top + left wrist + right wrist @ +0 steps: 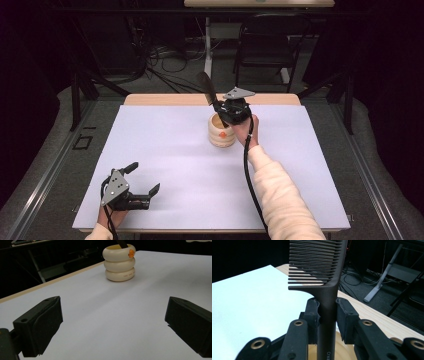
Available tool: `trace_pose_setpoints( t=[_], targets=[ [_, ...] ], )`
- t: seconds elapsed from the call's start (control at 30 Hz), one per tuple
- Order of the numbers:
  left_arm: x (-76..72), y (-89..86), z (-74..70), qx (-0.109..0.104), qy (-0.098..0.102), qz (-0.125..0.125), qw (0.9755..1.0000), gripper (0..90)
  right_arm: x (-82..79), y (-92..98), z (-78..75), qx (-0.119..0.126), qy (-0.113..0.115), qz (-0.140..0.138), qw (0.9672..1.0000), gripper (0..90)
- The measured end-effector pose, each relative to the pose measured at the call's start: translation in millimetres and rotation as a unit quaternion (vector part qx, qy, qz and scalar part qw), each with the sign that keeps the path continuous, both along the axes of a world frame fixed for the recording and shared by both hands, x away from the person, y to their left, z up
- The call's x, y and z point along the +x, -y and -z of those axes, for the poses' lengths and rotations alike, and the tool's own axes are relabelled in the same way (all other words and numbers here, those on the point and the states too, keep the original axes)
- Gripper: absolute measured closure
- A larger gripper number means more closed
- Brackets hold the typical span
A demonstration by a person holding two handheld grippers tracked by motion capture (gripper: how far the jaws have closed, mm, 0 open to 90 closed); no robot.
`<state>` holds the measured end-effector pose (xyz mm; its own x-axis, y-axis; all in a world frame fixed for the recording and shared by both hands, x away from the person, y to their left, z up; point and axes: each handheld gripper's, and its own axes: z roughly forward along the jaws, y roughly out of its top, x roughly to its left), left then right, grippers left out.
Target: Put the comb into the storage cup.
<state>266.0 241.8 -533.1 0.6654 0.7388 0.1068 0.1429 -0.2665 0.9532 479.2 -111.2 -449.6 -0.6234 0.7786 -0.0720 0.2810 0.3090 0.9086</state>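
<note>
The right tool point(223, 107) pinches the handle of a dark brown plastic comb point(322, 277) between its two black pads, just below the teeth, so the comb stands upright with its toothed end above and its handle running down into the cream, ring-stacked holder point(221, 131) beneath. Gripping close under the teeth probably keeps the long handle from swinging, and the upright hold lines it up with the holder's round mouth; whether the handle's end touches the bottom inside cannot be told. In the left gripper view the holder point(119, 263) shows as three rounded rings, one upon another, with a small orange mark near its rim and the dark handle rising out of it.

The left tool point(135, 186) rests low at the near left corner of the desk, jaws spread wide with nothing between them, well apart from the holder. It seems parked there to leave the right hand room.

The desk point(170, 150) is covered by a smooth pale sheet, nearly white, with a strip of light wood showing along its far edge. The holder stands toward the far middle of it. Around it the room is dark: black curtains at the sides, a grey floor, tangled cables, a white post and a dark chair beyond the far edge.
</note>
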Motion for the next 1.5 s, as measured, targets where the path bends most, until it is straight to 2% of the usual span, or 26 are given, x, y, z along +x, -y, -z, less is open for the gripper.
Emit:
trace_pose_setpoints(
  t=[1.03,1.17,1.5],
  targets=[
    [0.2,0.1,0.1,0.000,0.000,0.000,1.0000,1.3,1.8,2.5,10.8,-0.021,-0.021,-0.009,0.9995,72.0],
    [0.0,0.0,0.0,-0.001,0.001,-0.001,1.0000,1.4,1.8,3.7,11.9,-0.024,-0.026,-0.017,0.9992,71.9],
    [-0.1,0.0,0.0,0.000,0.001,-0.001,1.0000,1.4,1.9,3.4,11.3,-0.032,-0.022,-0.024,0.9989,71.9]
  ],
)
